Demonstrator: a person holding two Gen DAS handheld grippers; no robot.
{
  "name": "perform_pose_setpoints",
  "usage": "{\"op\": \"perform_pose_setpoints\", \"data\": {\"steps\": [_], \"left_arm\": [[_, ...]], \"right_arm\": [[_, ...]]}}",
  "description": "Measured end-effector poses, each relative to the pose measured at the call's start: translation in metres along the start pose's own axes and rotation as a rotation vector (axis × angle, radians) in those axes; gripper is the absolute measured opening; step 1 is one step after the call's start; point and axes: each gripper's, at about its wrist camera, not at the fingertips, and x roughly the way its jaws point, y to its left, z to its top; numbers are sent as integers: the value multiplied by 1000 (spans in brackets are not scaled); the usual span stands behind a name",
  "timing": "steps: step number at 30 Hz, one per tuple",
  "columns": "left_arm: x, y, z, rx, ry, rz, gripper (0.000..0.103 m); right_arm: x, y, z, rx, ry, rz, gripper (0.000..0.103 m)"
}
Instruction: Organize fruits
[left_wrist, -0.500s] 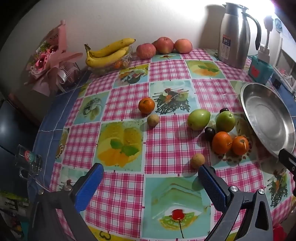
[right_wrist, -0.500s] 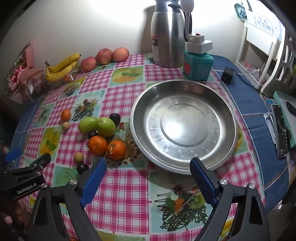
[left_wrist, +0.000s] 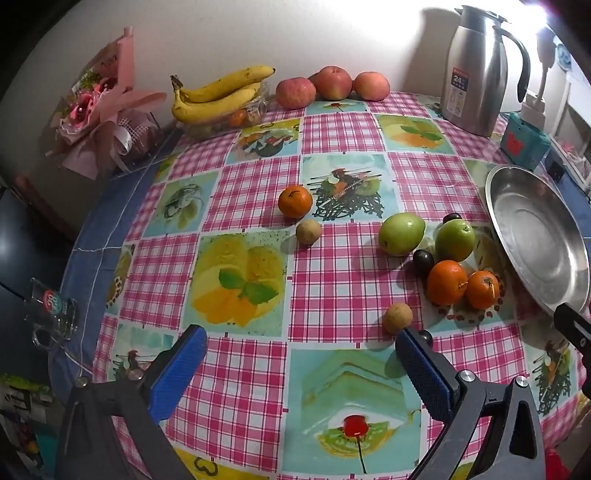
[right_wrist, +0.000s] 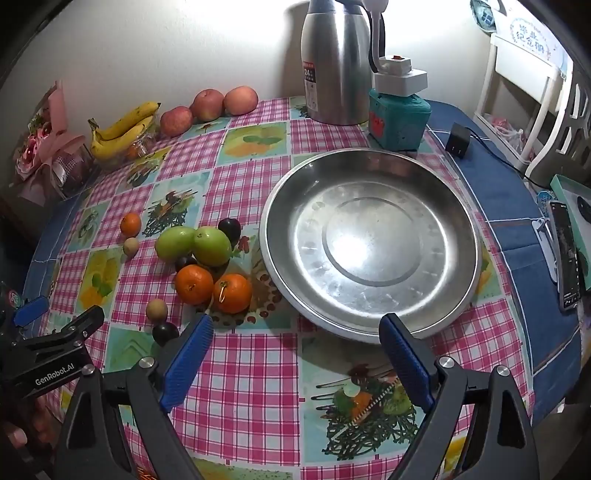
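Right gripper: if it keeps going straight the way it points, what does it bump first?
Probably the near rim of the metal plate, which lies just ahead of the open right gripper. Nothing sits between them but tablecloth; depth is uncertain.

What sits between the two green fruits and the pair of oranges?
A dark plum, wedged between the green fruits and oranges; both wrist views show it.

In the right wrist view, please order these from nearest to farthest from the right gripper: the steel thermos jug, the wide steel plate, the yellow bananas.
From the right gripper:
1. Wide steel plate, directly ahead, its near rim between the fingertips.
2. Yellow bananas, far left, by the wall.
3. Steel thermos jug, at the back, behind the plate; close to the bananas in rank.
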Motion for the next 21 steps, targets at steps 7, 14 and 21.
{"op": "perform_pose_setpoints", "data": {"steps": [7, 14, 21], "left_arm": [[0, 3, 2, -12, 9, -20, 103], [0, 4, 2, -11, 8, -24, 103], [1, 4, 1, -13, 15, -26, 103]], "right_arm": [[1, 2, 0, -5, 8, 4, 92], [1, 3, 0, -11, 10, 6, 92], [2, 3, 0, -15, 15, 7, 92]]}}
